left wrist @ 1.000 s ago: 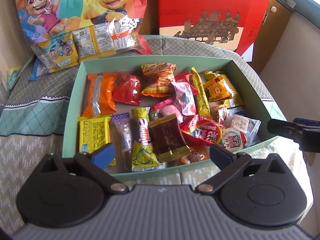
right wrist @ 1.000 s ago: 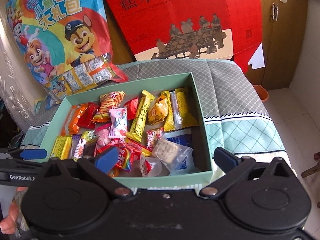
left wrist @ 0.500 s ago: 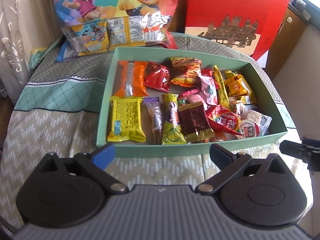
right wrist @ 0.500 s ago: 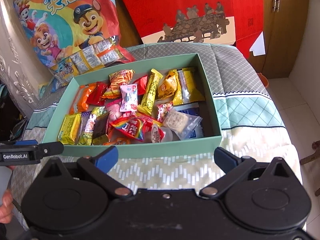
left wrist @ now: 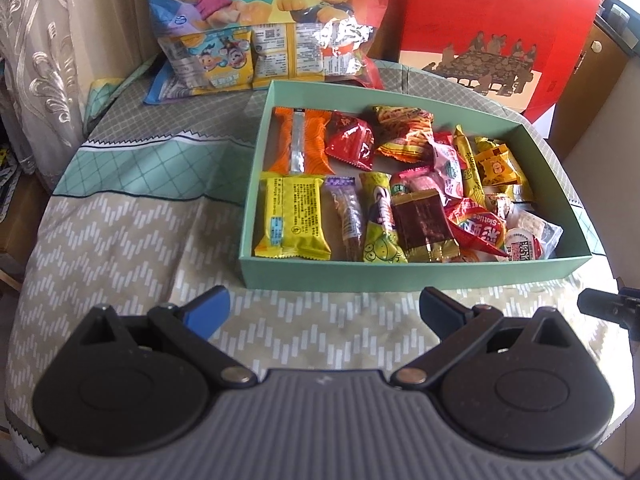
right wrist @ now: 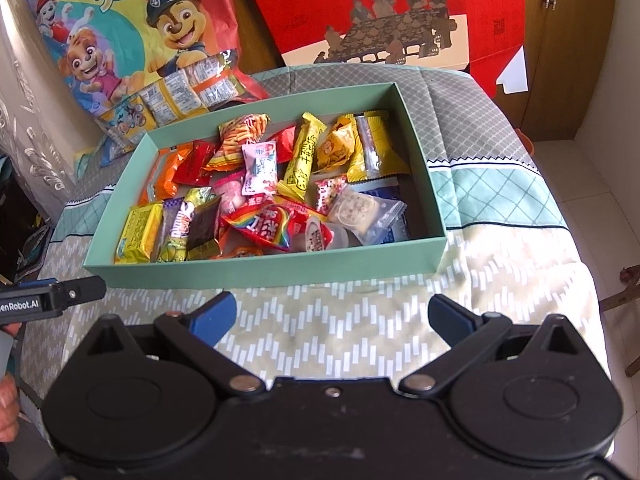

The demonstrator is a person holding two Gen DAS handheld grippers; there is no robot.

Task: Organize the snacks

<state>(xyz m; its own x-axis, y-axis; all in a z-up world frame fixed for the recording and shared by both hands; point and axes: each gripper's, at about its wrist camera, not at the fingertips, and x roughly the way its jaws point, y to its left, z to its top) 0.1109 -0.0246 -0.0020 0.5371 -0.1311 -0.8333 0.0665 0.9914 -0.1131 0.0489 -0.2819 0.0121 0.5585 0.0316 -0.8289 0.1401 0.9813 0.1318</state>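
Observation:
A mint-green box [left wrist: 400, 276] [right wrist: 260, 268] sits on a cloth-covered table and holds several wrapped snacks: a yellow pack [left wrist: 292, 216], an orange pack [left wrist: 300, 140], a brown bar [left wrist: 424, 220], a Skittles bag [left wrist: 480, 232] [right wrist: 264, 224], a clear cracker pack [right wrist: 360, 208]. My left gripper [left wrist: 324, 310] is open and empty, hovering over the cloth in front of the box. My right gripper [right wrist: 332, 316] is open and empty, also in front of the box. The left gripper also shows in the right wrist view [right wrist: 52, 296], and the right gripper's tip in the left wrist view [left wrist: 608, 306].
A large cartoon-dog snack bag [left wrist: 260, 20] [right wrist: 132, 40] leans behind the box at the left. A red gift box [left wrist: 500, 28] [right wrist: 380, 8] stands behind it. A curtain [left wrist: 40, 60] hangs left. A wooden cabinet [right wrist: 568, 40] and tiled floor lie right.
Both grippers have drawn back from the box and away toward the table's near edge; the box now sits farther off in both views. Both stay open and empty.

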